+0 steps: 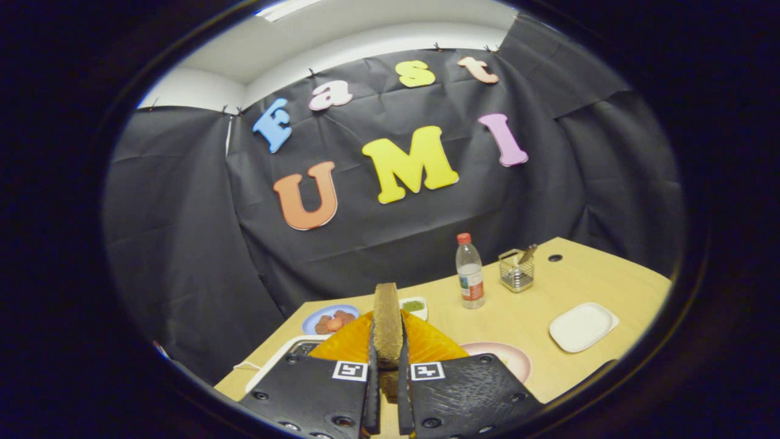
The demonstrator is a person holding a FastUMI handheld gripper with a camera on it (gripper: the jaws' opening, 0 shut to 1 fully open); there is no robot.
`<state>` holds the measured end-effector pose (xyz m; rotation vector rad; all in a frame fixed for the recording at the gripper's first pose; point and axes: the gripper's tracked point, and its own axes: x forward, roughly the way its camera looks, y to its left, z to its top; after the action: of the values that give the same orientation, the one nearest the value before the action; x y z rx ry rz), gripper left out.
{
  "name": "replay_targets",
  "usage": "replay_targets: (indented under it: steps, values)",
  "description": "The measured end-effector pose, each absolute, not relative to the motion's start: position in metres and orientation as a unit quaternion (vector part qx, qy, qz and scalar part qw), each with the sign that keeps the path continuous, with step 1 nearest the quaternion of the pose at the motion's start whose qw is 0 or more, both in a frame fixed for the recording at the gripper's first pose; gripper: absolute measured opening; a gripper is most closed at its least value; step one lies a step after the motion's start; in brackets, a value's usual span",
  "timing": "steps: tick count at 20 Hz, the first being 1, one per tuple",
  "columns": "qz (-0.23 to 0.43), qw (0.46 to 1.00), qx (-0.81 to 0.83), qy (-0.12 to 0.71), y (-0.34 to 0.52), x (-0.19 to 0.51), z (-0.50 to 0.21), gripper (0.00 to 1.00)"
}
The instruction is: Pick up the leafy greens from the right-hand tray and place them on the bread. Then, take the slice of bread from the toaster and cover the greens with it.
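Gripper [387,390]: hand-held, two-finger type, black throughout. Each finger is carried on a broad, flat black plate with a finely ribbed, matte surface. Fingers [372,390]: thin, dark, blade-like, standing on edge, running forward side by side. Markings: one square black-and-white fiducial tag [350,370] at the inner forward corner of each plate, two in all. Fasteners: round dark screw heads [343,421] set in recessed holes along the plate edges, several per plate.
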<state>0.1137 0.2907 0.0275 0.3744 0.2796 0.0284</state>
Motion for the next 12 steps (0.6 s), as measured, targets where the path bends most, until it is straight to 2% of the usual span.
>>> replay_targets:
  steps: [5, 12]
  values:
    - [0.039, 0.962, 0.216, 0.165, 0.290, 0.121, -0.028, 0.11]
    - [0.034, 0.949, 0.256, 0.183, 0.282, 0.140, -0.084, 0.11]
